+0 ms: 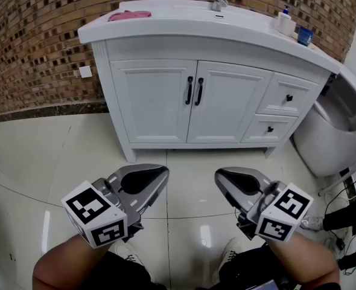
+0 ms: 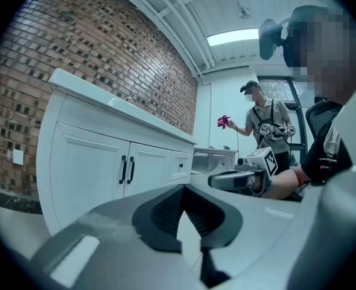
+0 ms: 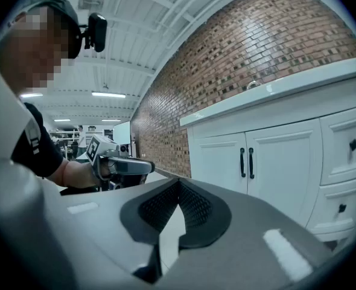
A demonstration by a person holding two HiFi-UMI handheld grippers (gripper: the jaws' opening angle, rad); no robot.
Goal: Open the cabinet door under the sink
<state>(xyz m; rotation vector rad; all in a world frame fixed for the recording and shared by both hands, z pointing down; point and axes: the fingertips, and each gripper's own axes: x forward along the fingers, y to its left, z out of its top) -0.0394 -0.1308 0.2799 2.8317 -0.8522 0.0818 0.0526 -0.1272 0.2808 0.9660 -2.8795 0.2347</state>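
The white vanity cabinet (image 1: 155,104) stands against the brick wall with both doors closed under the sink (image 1: 217,18). Two black vertical handles (image 1: 194,91) sit side by side at the seam between the doors, and show again as the handles (image 2: 127,169) in the left gripper view and the handles (image 3: 246,162) in the right gripper view. My left gripper (image 1: 162,173) and right gripper (image 1: 221,176) hover low over the floor, well short of the cabinet. Each is shut with nothing in it. The left gripper (image 2: 183,187) and the right gripper (image 3: 178,183) point slightly inward, towards each other.
Two drawers (image 1: 286,96) with black knobs fill the cabinet's right side. On the countertop lie a pink cloth (image 1: 130,15), a soap bottle (image 1: 285,22) and a blue cup (image 1: 305,36). A white toilet (image 1: 332,132) stands to the right, with cables (image 1: 341,192) on the floor. Another person (image 2: 263,125) stands far off.
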